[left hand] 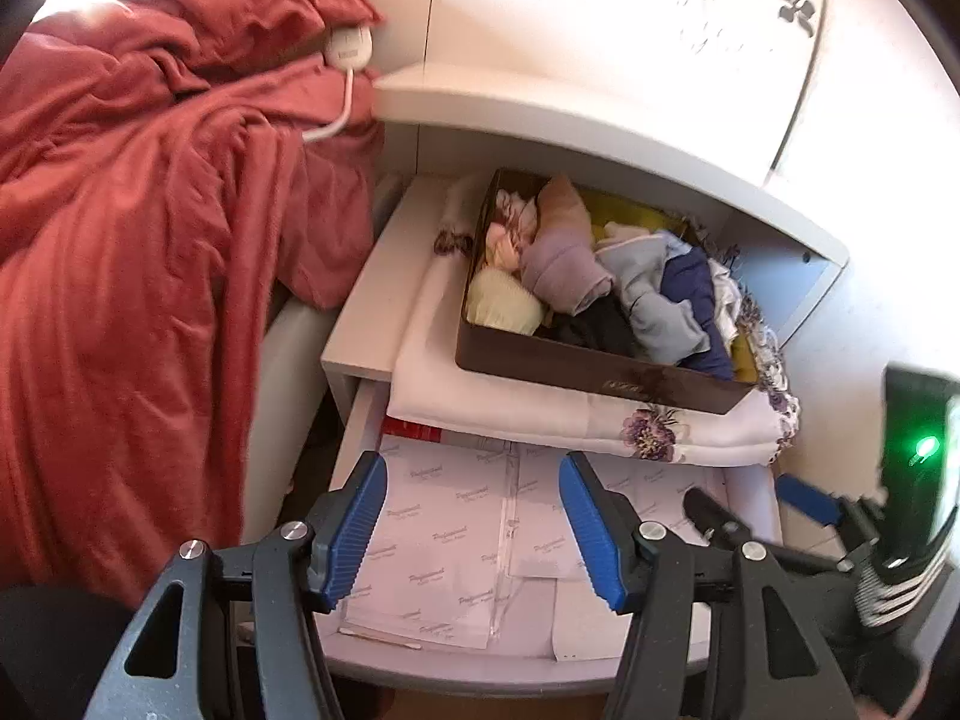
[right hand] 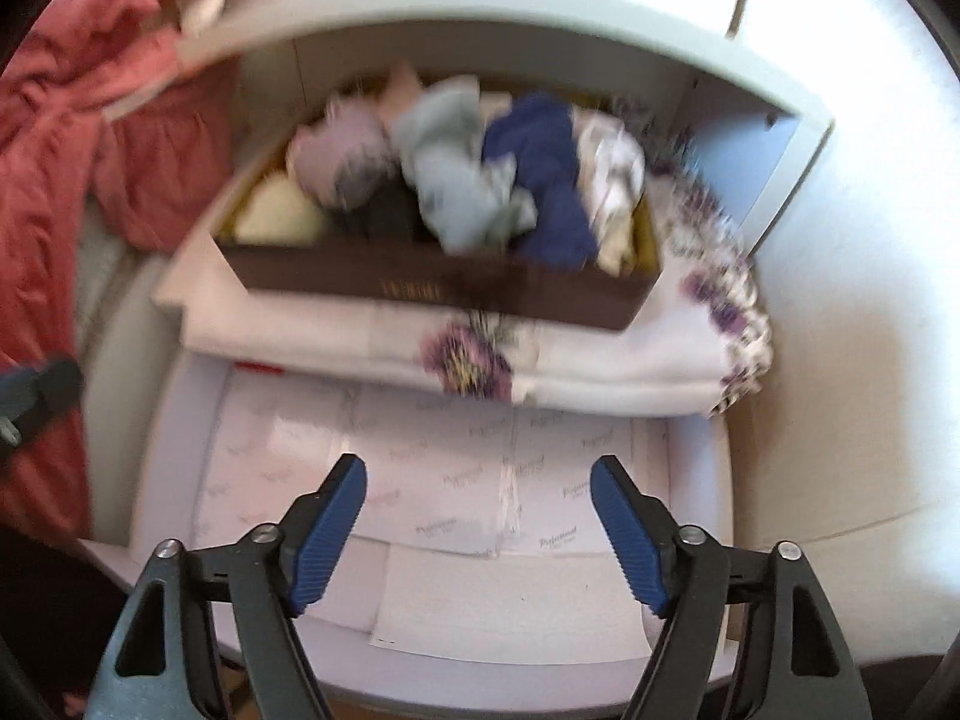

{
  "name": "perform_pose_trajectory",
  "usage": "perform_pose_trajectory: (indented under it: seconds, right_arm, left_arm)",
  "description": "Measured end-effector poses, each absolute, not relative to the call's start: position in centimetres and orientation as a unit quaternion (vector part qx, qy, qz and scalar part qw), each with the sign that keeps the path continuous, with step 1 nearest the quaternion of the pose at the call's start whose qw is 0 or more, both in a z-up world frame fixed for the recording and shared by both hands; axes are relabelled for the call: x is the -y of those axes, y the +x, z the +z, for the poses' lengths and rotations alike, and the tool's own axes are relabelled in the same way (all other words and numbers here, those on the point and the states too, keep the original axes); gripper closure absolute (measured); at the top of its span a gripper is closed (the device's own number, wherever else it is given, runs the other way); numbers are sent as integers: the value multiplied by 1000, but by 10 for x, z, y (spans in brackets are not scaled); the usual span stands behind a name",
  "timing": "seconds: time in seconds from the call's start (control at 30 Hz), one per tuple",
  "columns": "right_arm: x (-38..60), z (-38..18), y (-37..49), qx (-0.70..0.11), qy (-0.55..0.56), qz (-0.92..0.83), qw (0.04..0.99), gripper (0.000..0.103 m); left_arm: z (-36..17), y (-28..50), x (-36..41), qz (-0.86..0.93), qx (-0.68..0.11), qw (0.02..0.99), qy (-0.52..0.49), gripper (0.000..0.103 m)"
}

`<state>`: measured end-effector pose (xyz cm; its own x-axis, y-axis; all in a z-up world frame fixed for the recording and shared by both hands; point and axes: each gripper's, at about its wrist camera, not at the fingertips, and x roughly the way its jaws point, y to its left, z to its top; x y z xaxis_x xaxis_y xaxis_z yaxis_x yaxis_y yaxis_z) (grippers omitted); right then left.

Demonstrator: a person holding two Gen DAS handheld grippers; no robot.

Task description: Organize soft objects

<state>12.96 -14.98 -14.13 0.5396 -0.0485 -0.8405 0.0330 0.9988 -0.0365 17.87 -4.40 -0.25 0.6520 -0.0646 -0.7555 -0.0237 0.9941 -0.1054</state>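
left hand-held gripper (left hand: 474, 516) jaws apart, empty | box of clothes (left hand: 600, 369) beyond

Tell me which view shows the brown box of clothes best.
Left wrist view: the brown box is sharp, with each rolled garment distinct inside. The right wrist view shows the same box closer and head-on, but motion blur smears its front label and contents.

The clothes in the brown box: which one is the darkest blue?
The navy cloth, bunched toward the right end of the brown box. The one beside it is a much paler grey-blue, and the others are lilac, cream, pink or black.
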Motion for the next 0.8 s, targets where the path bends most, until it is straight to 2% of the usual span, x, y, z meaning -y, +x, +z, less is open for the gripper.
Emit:
perform_pose_trajectory:
  seconds: [0.1, 0.17, 0.23, 0.33, 0.47, 0.57, 0.8]
  right_arm:
    - [153, -117, 115, -451, -7, -29, 892, 21]
    - [153, -99, 106, -435, -10, -35, 900, 13]
    - [149, -85, 100, -416, -14, -39, 908, 11]
    - [147, -65, 87, -394, -19, -46, 918, 2]
    - [140, -38, 68, -365, -30, -54, 929, 0]
    - [137, -21, 54, -347, -28, -56, 936, 0]
    - [142, 2, 27, -318, -12, -63, 946, 0]
  left_arm:
    - [9, 166, 43, -6, -403, 914, -49, 42]
    - [17, 157, 43, -4, -392, 919, -47, 42]
    - [27, 147, 43, -5, -380, 924, -49, 42]
    - [42, 133, 44, -5, -362, 931, -49, 42]
    - [61, 116, 44, 0, -342, 938, -53, 41]
    - [77, 102, 41, 6, -323, 944, -63, 33]
    - [104, 78, 39, 30, -277, 959, -61, 29]
